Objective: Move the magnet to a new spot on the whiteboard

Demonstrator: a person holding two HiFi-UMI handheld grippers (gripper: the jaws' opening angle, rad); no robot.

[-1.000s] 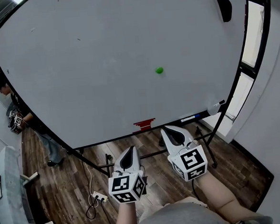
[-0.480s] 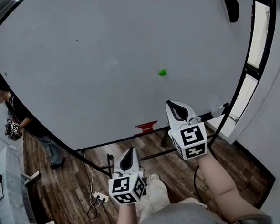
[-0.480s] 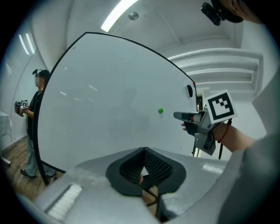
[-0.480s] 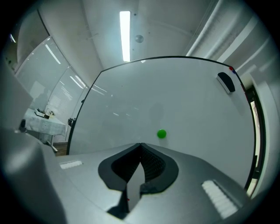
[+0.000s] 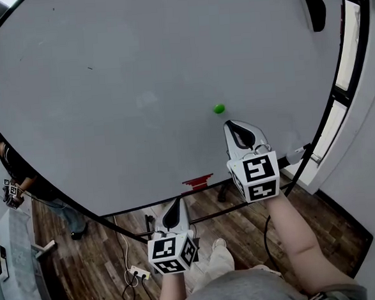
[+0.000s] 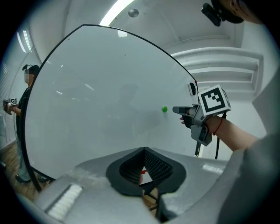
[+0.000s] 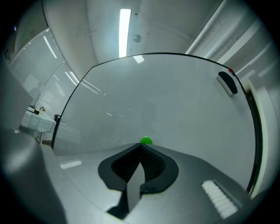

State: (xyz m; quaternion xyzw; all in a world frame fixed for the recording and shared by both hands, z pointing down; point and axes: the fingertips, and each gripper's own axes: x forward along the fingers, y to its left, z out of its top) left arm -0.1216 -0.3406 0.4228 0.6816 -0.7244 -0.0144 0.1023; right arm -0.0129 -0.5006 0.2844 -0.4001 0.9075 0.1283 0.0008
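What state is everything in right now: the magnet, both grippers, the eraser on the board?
green magnet: stuck on the whiteboard, ungripped, a short gap from the right gripper's tips.
right gripper: jaws shut, empty, aimed at the magnet.
left gripper: jaws shut, empty, held low, away from the magnet.
black eraser: stuck at the board's upper right, untouched.
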